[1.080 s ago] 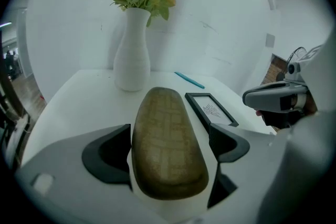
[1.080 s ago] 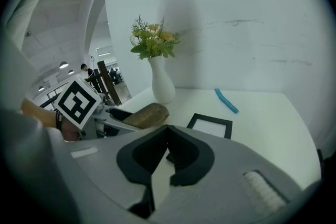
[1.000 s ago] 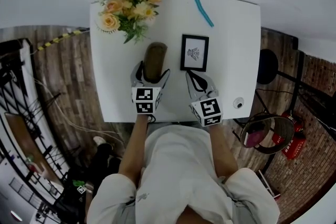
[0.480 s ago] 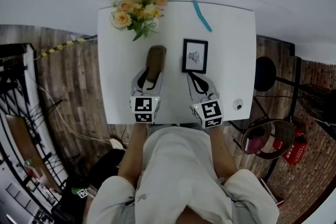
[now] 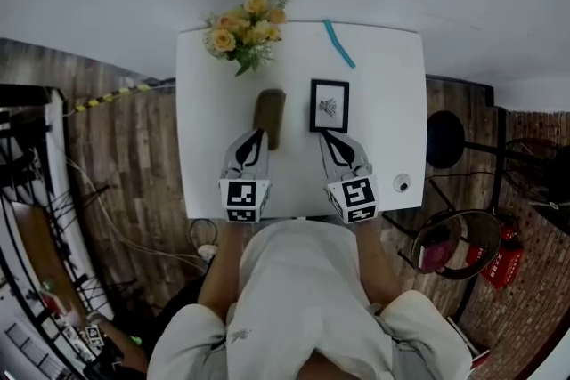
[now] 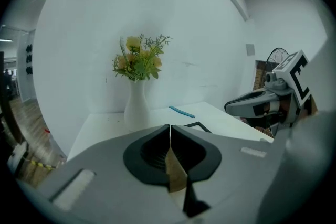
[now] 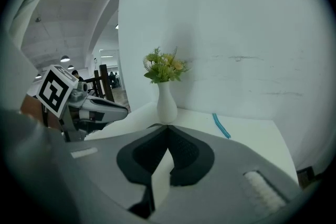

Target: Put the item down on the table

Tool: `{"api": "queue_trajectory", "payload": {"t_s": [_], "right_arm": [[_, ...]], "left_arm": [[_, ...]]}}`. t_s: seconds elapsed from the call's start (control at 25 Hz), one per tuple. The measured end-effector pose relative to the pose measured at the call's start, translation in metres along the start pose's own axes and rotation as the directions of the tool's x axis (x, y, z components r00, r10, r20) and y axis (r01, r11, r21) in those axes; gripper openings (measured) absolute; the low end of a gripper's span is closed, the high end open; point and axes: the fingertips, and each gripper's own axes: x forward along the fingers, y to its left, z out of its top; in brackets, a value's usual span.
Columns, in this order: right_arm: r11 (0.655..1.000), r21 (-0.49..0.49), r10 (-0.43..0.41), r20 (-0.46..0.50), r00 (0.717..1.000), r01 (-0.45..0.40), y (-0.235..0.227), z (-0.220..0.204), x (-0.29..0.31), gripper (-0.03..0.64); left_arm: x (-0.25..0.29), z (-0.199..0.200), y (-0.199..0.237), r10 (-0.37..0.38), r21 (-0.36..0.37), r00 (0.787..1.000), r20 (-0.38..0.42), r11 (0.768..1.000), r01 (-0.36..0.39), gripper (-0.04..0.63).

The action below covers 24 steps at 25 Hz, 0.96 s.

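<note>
A brown oblong item [image 5: 270, 116] lies flat on the white table [image 5: 205, 147], free of both grippers. My left gripper [image 5: 256, 135] sits just behind the item's near end, close to the table's front edge, with its jaws shut and nothing between them. In the left gripper view its jaws [image 6: 169, 126] meet in a thin line, and a sliver of the brown item [image 6: 176, 176] shows below them. My right gripper [image 5: 326, 136] is shut and empty, just short of a black picture frame [image 5: 329, 105].
A white vase of yellow flowers [image 5: 242, 29] stands at the table's far left corner, and a blue strip [image 5: 339, 44] lies near the far edge. A small round object [image 5: 403, 183] sits at the front right corner. A dark stool [image 5: 443, 139] stands right of the table.
The left gripper was open around the brown item. It has pulled back toward the front edge and shut, leaving the item on the table. The right gripper has stayed put.
</note>
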Motion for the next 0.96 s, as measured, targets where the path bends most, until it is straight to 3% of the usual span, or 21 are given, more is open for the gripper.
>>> {"api": "queue_trajectory", "payload": {"t_s": [0.96], "right_arm": [[0.998, -0.017, -0.054, 0.015, 0.998, 0.054, 0.022, 0.004, -0.011, 0.003]], "left_arm": [[-0.018, 0.003, 0.002, -0.048, 0.009, 0.998, 0.045, 0.999, 0.048, 0.015]]}}
